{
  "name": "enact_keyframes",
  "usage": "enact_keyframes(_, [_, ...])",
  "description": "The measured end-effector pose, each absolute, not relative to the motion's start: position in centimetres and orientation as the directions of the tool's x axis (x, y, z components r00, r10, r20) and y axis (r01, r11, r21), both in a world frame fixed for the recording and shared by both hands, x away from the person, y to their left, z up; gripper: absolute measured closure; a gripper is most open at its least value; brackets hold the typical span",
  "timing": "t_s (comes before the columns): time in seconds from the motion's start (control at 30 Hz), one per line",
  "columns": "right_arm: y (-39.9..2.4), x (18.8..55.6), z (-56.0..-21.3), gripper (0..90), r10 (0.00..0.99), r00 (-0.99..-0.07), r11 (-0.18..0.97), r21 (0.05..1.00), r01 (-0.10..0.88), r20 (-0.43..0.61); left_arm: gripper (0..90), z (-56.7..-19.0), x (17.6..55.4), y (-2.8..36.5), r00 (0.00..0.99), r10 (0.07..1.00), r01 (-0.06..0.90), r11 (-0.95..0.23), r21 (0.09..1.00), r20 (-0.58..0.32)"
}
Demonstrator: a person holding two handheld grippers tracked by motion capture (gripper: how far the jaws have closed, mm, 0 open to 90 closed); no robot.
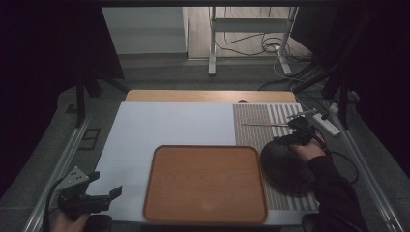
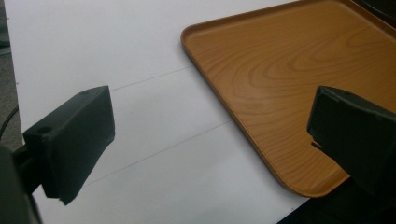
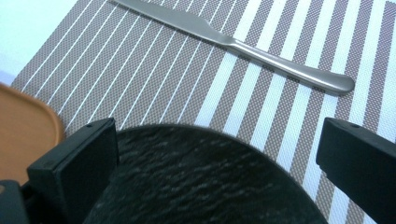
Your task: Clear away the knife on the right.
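A black textured plate [image 1: 284, 166] lies on the striped placemat [image 1: 256, 118] at the right of the table. My right gripper [image 1: 297, 135] hovers over the plate's far rim, open. In the right gripper view the plate [image 3: 201, 182] spans the gap between the wide-apart jaws of the right gripper [image 3: 218, 140], and I cannot tell if they touch it. A steel knife [image 3: 243, 46] lies on the placemat beyond it, the same knife [image 1: 263, 124] as in the high view. My left gripper [image 1: 105, 187] is open at the near left, holding nothing.
A wooden tray [image 1: 205, 183] with nothing on it sits at the front centre, just left of the plate. White paper [image 1: 169, 123] covers the table's left and middle. In the left gripper view the tray [image 2: 289, 79] is ahead to the right. Cables and a table frame lie on the floor beyond.
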State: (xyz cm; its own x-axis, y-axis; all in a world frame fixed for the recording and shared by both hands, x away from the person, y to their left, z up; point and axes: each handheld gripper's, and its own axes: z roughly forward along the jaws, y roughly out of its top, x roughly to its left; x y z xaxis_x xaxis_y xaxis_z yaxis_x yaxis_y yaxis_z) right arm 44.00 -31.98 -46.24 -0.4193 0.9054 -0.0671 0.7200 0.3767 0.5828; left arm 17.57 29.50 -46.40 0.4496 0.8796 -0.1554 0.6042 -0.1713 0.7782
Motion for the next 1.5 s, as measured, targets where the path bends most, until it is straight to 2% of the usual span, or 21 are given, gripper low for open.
enact_keyframes(0.23, [-32.1,45.6,-46.8,0.1,0.912,-0.406,0.360,0.567,0.740,-0.049,1.9,-46.4,17.6,29.5,0.450,0.879,0.604,-0.171,0.779,-0.156])
enact_keyframes(0.6, [-32.6,48.4,-47.9,0.6,0.921,-0.376,0.367,0.533,0.762,-0.096,2.0,-46.4,17.6,29.5,0.449,0.880,0.605,-0.169,0.778,-0.158])
enact_keyframes(0.73, [-32.8,49.1,-48.1,9.0,0.923,-0.366,0.372,0.527,0.764,-0.121,2.0,-46.4,17.6,29.5,0.450,0.879,0.605,-0.170,0.778,-0.157])
enact_keyframes(0.77, [-32.9,49.3,-48.0,15.7,0.922,-0.365,0.377,0.523,0.765,-0.131,2.0,-46.4,17.6,29.5,0.450,0.879,0.605,-0.170,0.778,-0.157])
enact_keyframes(0.83, [-33.0,49.4,-48.0,18.5,0.922,-0.363,0.378,0.521,0.765,-0.136,2.0,-46.4,17.6,29.5,0.450,0.879,0.606,-0.170,0.777,-0.158])
enact_keyframes(0.9, [-33.3,49.8,-47.8,30.4,0.925,-0.359,0.368,0.525,0.767,-0.124,1.9,-46.4,17.6,29.6,0.450,0.879,0.606,-0.169,0.777,-0.160])
enact_keyframes(0.93, [-33.3,49.8,-47.8,30.4,0.925,-0.359,0.368,0.525,0.767,-0.124,2.0,-46.4,17.6,29.6,0.450,0.879,0.606,-0.169,0.777,-0.160])
enact_keyframes(1.03, [-33.5,50.3,-47.7,41.1,0.925,-0.361,0.365,0.523,0.770,-0.115,2.0,-46.4,17.6,29.6,0.450,0.879,0.607,-0.169,0.777,-0.160])
enact_keyframes(1.07, [-33.6,50.5,-47.7,45.7,0.927,-0.355,0.363,0.520,0.773,-0.119,2.0,-46.4,17.6,29.6,0.450,0.879,0.606,-0.169,0.777,-0.160])
enact_keyframes(1.1, [-33.8,50.8,-47.7,54.0,0.926,-0.358,0.366,0.515,0.775,-0.119,2.0,-46.4,17.6,29.5,0.449,0.879,0.608,-0.168,0.776,-0.161])
enact_keyframes(1.13, [-33.8,50.8,-47.7,54.0,0.926,-0.358,0.366,0.515,0.775,-0.119,2.0,-46.4,17.6,29.5,0.449,0.879,0.608,-0.168,0.776,-0.161])
enact_keyframes(1.33, [-34.2,52.1,-47.6,88.7,0.926,-0.368,0.358,0.509,0.783,-0.085,2.0,-46.4,17.6,29.6,0.449,0.879,0.608,-0.167,0.776,-0.163])
enact_keyframes(1.5, [-34.3,53.4,-47.8,90.0,0.933,-0.352,0.339,0.508,0.792,-0.074,2.0,-46.4,17.6,29.6,0.448,0.879,0.609,-0.167,0.776,-0.163])
